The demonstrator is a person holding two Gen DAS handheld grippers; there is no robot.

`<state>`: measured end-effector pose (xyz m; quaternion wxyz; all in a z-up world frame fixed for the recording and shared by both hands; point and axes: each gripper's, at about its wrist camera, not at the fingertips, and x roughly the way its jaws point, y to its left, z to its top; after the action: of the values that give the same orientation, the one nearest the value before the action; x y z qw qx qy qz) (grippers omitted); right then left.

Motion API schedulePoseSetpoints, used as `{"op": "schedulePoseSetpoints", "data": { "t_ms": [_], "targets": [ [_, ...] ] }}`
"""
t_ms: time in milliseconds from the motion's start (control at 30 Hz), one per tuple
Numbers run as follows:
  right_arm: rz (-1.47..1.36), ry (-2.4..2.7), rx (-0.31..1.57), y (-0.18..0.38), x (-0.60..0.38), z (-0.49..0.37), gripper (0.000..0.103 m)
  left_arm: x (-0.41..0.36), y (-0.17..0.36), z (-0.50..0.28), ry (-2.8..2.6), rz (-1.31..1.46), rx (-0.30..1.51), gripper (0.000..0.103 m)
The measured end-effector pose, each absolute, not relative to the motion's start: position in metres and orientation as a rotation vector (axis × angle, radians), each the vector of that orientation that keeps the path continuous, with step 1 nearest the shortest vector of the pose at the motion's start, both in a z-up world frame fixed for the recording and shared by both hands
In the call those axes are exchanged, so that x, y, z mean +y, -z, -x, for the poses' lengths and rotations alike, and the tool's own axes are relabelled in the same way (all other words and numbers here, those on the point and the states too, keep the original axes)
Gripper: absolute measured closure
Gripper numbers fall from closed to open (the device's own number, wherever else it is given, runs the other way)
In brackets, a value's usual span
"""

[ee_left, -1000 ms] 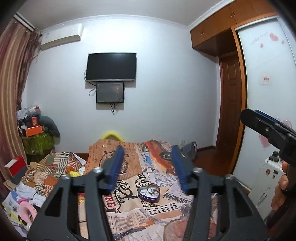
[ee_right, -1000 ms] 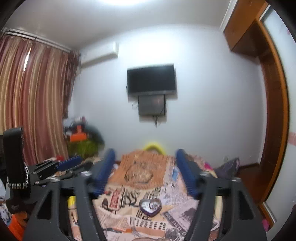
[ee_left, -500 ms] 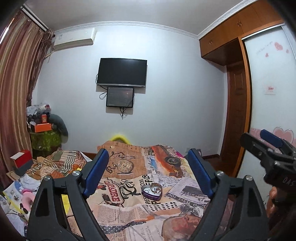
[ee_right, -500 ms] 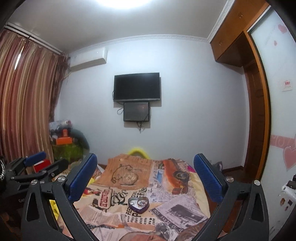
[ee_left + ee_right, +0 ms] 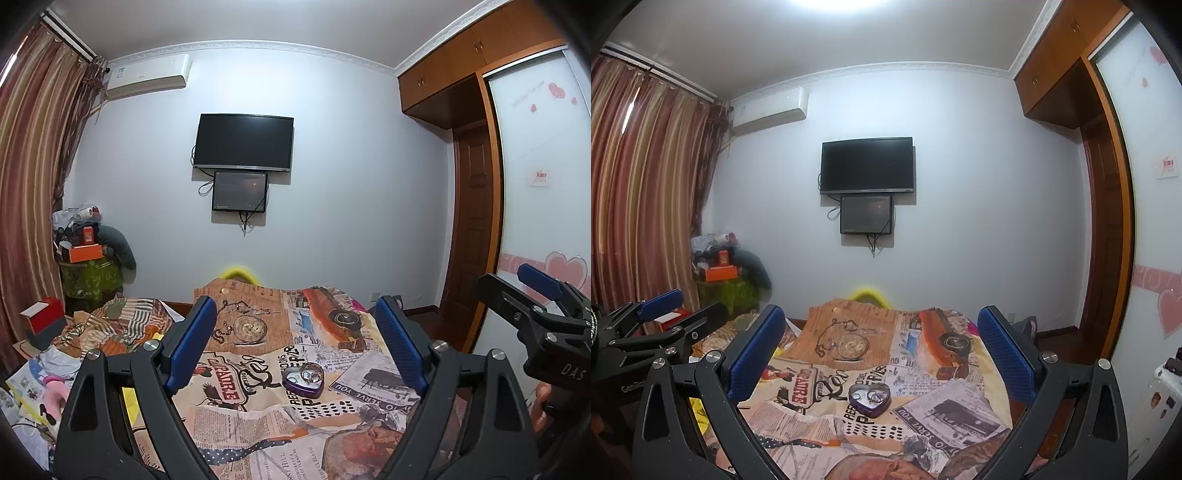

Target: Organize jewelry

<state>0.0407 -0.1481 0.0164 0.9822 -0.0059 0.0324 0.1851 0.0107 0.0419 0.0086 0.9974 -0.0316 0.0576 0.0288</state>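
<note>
A purple heart-shaped tin (image 5: 303, 380) lies open on a newspaper-print cloth (image 5: 258, 421), with small silver jewelry inside it; it also shows in the right wrist view (image 5: 868, 399). My left gripper (image 5: 293, 339) is open and empty, held above and short of the tin. My right gripper (image 5: 881, 350) is open and empty, also above and short of the tin. The right gripper appears at the right edge of the left wrist view (image 5: 532, 306); the left gripper appears at the left edge of the right wrist view (image 5: 657, 325).
The cloth covers a table that ends toward a white wall with a TV (image 5: 243, 142). Striped fabric and clutter (image 5: 110, 328) lie left of the table. A wardrobe with a white sliding door (image 5: 543, 192) stands at the right. Curtains (image 5: 639, 199) hang at the left.
Both grippers have opened wide from a narrower gap. Both views have tilted and settled, and the blur in the right wrist view is gone. The tin has stayed in place.
</note>
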Motion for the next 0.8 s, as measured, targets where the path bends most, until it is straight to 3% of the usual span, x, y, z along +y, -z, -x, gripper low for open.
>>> {"op": "schedulePoseSetpoints", "data": {
  "t_ms": [800],
  "targets": [
    [-0.004,-0.373,0.095,-0.017,-0.156,-0.039,0.000,0.038,-0.003,-0.022,-0.059,0.056,0.137,0.010]
  ]
}}
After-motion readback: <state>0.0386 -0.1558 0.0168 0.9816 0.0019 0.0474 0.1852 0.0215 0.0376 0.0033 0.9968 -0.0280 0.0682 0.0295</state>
